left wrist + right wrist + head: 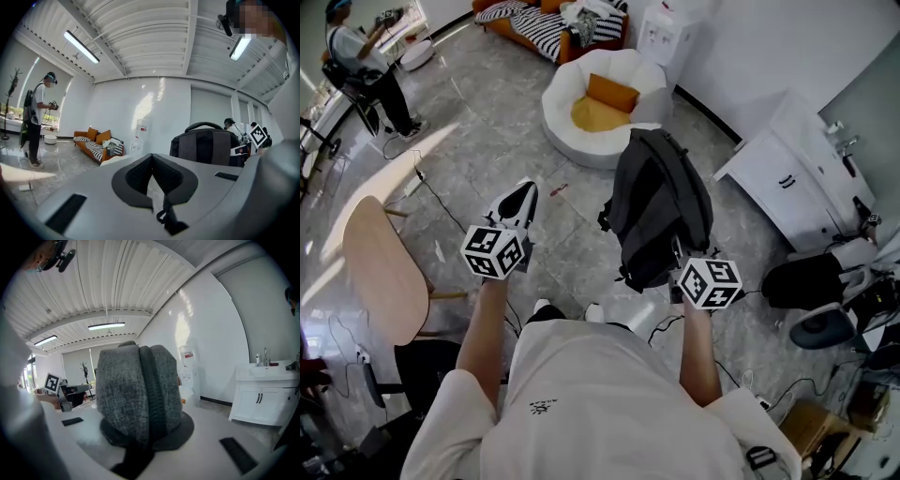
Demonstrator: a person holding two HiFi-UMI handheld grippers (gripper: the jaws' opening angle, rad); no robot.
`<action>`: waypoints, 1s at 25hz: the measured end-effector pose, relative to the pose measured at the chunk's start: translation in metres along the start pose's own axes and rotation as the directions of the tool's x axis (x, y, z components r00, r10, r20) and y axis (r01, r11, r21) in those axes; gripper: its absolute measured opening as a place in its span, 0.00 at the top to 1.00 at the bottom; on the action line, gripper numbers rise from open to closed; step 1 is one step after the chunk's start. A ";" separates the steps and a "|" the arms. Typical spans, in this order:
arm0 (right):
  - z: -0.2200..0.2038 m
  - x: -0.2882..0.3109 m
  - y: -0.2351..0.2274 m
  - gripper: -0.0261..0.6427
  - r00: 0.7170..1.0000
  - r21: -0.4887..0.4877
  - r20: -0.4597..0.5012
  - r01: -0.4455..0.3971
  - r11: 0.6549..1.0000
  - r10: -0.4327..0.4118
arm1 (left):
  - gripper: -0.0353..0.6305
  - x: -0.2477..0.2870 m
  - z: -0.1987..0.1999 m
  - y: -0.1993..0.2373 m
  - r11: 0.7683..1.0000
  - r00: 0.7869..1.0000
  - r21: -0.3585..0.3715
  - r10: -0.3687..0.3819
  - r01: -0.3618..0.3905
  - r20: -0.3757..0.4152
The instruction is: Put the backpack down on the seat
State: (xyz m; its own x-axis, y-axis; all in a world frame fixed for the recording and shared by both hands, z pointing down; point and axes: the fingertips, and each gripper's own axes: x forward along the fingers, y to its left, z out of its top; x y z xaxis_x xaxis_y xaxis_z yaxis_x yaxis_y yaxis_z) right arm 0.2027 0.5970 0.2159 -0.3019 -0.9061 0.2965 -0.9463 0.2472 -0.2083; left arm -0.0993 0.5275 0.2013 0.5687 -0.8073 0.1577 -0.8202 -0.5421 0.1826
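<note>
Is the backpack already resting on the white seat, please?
No, the backpack hangs clamped in the right tongs above the floor, not set down on the white seat.

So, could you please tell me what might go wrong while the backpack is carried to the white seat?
The backpack hangs from the right gripper alone, its jaws pinching just a fold of grey fabric, so it may slip; the left gripper is shut and empty. The orange cushion lies on the white seat, so the bag could settle tilted and slide off.
</note>
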 end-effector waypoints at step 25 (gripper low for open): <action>0.005 0.026 -0.021 0.86 0.999 0.001 0.012 -0.036 0.999 0.036 | 0.92 0.044 -0.006 -0.006 1.000 1.000 -0.009 -0.011 0.011 -0.019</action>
State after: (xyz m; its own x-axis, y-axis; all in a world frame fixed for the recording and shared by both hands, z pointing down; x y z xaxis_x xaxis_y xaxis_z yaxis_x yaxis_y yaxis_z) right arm 0.2153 0.5668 0.2230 -0.3349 -0.9004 0.2778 -0.9346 0.2797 -0.2198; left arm -0.0685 0.4969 0.2133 0.5790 -0.7966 0.1739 -0.8133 -0.5489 0.1933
